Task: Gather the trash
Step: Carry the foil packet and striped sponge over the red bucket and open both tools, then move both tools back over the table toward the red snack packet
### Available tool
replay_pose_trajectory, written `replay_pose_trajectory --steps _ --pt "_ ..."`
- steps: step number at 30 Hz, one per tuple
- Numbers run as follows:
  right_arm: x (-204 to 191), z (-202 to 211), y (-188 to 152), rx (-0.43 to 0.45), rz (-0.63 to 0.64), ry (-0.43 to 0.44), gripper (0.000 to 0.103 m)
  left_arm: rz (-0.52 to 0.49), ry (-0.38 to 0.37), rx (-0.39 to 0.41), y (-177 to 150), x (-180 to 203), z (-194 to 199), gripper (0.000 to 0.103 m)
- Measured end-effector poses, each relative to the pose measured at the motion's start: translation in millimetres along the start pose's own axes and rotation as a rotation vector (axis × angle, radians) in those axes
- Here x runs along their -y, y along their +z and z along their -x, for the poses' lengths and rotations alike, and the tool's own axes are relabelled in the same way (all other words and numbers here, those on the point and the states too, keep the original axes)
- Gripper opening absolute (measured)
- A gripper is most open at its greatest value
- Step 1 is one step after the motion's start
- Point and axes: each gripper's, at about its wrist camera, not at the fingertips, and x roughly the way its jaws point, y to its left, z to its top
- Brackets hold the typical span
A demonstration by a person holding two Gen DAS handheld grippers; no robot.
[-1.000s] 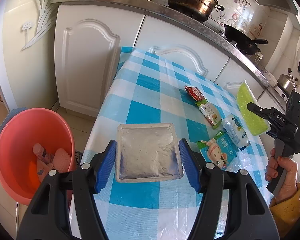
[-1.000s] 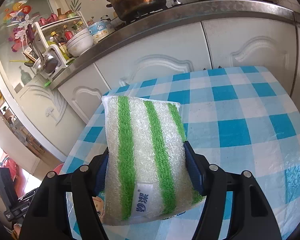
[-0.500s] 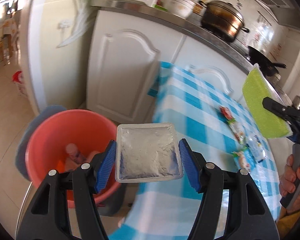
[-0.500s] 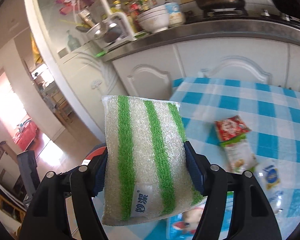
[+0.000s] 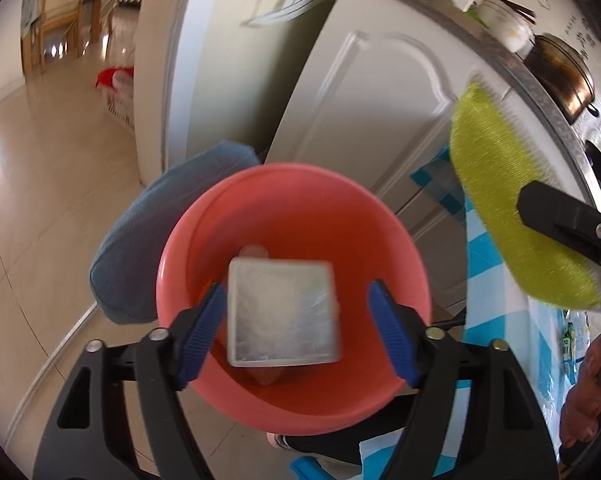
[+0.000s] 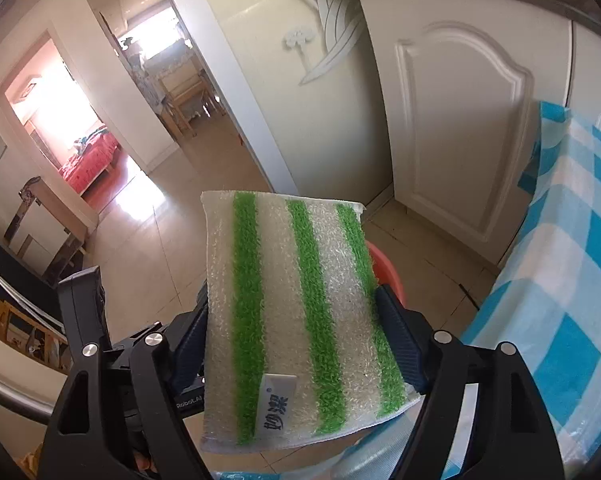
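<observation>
A silver foil packet [image 5: 282, 314] is over the mouth of the red bucket [image 5: 300, 200] on the floor, blurred, with gaps between it and my left gripper's [image 5: 296, 320] blue pads; the jaws stand open. My right gripper [image 6: 296, 336] is shut on a green-and-white striped sponge [image 6: 300, 312], held in the air above the floor left of the table. The sponge's green back [image 5: 512, 208] shows in the left wrist view, right of the bucket. A sliver of the bucket [image 6: 386, 268] shows behind the sponge.
White cabinet doors [image 5: 380, 100] stand behind the bucket. A blue cushion [image 5: 148, 240] lies beside it on the left. The blue checked table [image 6: 572, 300] is at the right. More wrappers [image 5: 576, 336] lie on it. A doorway [image 6: 100, 128] opens to the left.
Both grippers swung left off the table to over the bucket. My left gripper opened and the foil packet came free of its pads. The right gripper still holds the sponge.
</observation>
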Motion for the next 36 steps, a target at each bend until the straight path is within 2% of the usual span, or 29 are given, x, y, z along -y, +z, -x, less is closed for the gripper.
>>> replay_pose_trajectory --steps 4,10,17,24,32,36 --pt "6.8 -15.2 0.1 -0.029 -0.049 -0.011 0.089 0.002 -0.028 0.006 -0.9 -11.7 -4.9 0.084" --pt "19.6 8.4 -6.7 0.009 -0.113 -0.035 0.089 -0.049 -0.074 0.037 3.2 -15.8 7.9 0.085" --pt "36.5 76.0 -39.3 0.063 -0.134 -0.18 0.09 -0.123 -0.077 0.137 -6.8 -22.5 39.6 0.089" --pt "53.0 155.7 -81.3 0.174 -0.153 -0.293 0.09 -0.041 -0.092 0.21 -17.0 -31.4 65.6 0.089" --pt "73.2 251.0 -143.5 0.397 -0.144 -0.468 0.096 -0.061 -0.129 0.257 -23.8 0.7 99.3 0.093" --pt "91.2 279.3 -168.7 0.439 -0.14 -0.579 0.098 -0.089 -0.13 0.256 -30.0 28.1 111.4 0.094"
